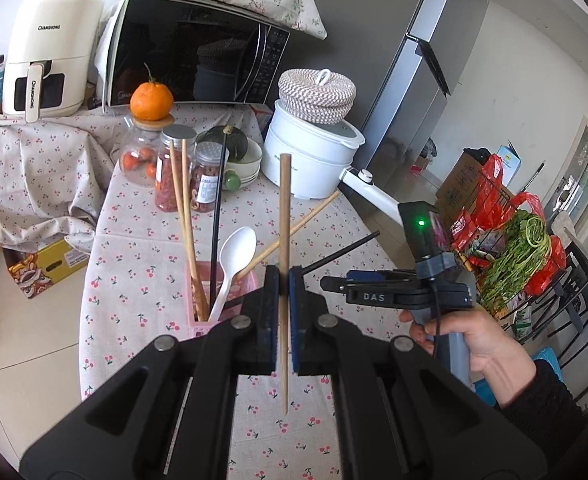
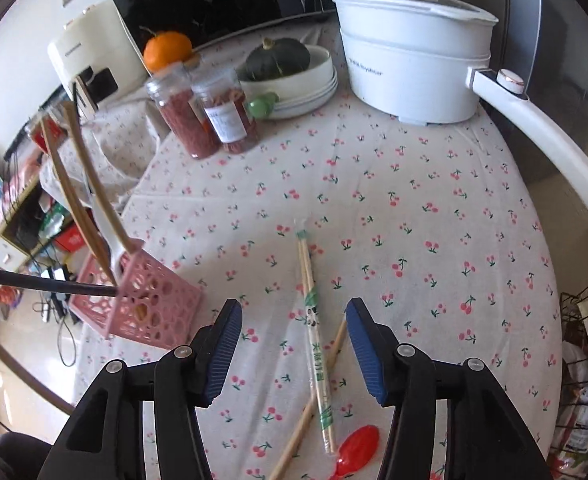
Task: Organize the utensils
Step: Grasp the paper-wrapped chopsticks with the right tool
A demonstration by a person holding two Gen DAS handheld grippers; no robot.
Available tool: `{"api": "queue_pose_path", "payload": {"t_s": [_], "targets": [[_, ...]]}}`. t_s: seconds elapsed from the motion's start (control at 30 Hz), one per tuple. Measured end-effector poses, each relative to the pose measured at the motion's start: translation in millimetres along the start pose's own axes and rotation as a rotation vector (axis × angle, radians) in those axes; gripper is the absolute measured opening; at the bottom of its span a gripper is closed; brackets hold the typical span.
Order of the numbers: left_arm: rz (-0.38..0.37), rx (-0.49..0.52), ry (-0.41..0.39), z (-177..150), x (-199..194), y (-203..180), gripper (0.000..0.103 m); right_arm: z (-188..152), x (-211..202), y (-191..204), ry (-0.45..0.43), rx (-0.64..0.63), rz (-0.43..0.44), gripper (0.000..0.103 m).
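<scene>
Chopstick (image 1: 284,240) pinched upright by left tongs (image 1: 284,312) near pink basket (image 1: 204,300), right tongs (image 2: 294,344) spread above wrapped chopsticks (image 2: 313,320) beside basket

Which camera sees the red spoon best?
The right wrist view. The red spoon lies on the tablecloth near the bottom edge, beside the wrapped chopsticks. The left wrist view does not show it at all.

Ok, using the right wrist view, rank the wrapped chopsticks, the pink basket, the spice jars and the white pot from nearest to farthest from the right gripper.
1. wrapped chopsticks: between the open fingers of the right gripper.
2. pink basket: just left of it.
3. spice jars: farther back, left.
4. white pot: at the back, right.
</scene>
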State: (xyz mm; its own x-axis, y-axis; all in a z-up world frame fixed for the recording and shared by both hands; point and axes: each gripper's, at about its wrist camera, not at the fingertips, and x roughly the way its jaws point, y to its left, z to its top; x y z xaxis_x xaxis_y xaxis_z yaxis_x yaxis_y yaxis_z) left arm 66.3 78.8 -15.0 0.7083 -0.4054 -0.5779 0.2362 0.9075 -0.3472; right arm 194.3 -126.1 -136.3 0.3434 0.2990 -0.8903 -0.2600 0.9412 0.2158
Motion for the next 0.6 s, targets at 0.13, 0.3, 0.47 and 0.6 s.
{"api": "queue_pose_path", "payload": {"t_s": [0.13,0.3,0.47,0.6], "targets": [[0.004,0.004,0.028,-5,3,4,0.005,2,33,3,0.065,-0.042,-0.028,0.031],[0.005,0.002,0.043,-6,5,7,0.005,3,57,9,0.114,-0.078,-0.065,0.026],[0.005,0.008,0.058,-7,8,6,0.005,1,75,11,0.161,-0.117,-0.115,0.016],[0.007,0.014,0.063,-8,10,5,0.005,-3,75,11,0.136,-0.114,-0.13,0.009]]}}
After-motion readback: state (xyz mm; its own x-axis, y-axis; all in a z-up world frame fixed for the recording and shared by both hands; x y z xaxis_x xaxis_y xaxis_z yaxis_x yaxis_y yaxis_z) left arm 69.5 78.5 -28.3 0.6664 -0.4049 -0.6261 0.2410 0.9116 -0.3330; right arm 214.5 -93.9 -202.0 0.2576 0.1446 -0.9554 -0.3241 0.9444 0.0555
